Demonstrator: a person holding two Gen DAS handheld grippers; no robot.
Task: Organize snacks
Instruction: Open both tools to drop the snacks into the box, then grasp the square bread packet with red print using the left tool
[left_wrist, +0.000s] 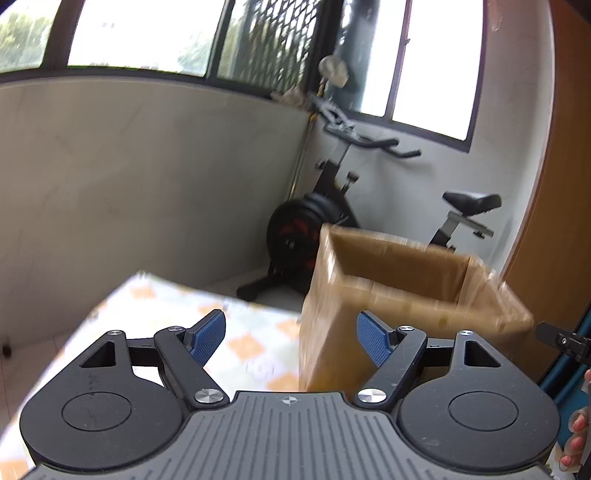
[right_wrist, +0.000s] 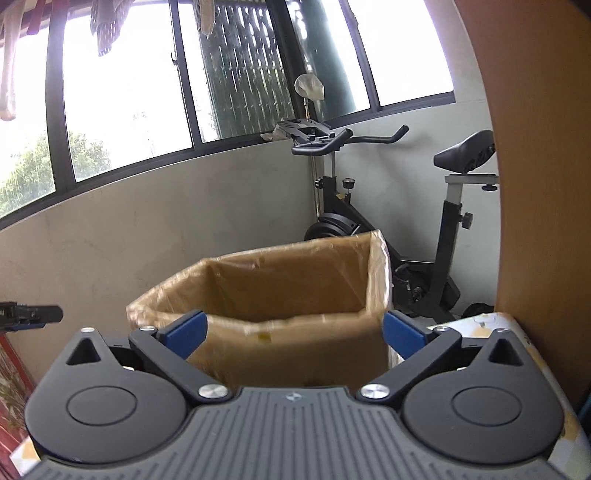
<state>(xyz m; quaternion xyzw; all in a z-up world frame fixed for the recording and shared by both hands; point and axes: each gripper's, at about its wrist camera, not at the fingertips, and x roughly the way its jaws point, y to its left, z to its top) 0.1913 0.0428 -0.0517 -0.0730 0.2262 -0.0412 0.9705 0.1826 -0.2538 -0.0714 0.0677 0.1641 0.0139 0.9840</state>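
Note:
An open brown cardboard box (left_wrist: 391, 295) lined with clear plastic stands on the table, slightly blurred. In the left wrist view it lies ahead and to the right of my left gripper (left_wrist: 291, 338), which is open with nothing between its blue pads (left_wrist: 207, 338). In the right wrist view the box (right_wrist: 295, 291) stands straight ahead of my right gripper (right_wrist: 294, 332). That gripper is open wide, its blue pads (right_wrist: 186, 334) level with the box's near corners and not pressing on it. What lies inside the box is hidden, and no snack shows clearly.
The table carries a white cloth with orange diamonds (left_wrist: 166, 306). An exercise bike (right_wrist: 369, 206) stands in the corner behind the box, below windows. A tall wooden panel (right_wrist: 535, 184) rises on the right. A red patterned thing (right_wrist: 11, 369) lies at the left edge. A hand (left_wrist: 576, 424) shows low right.

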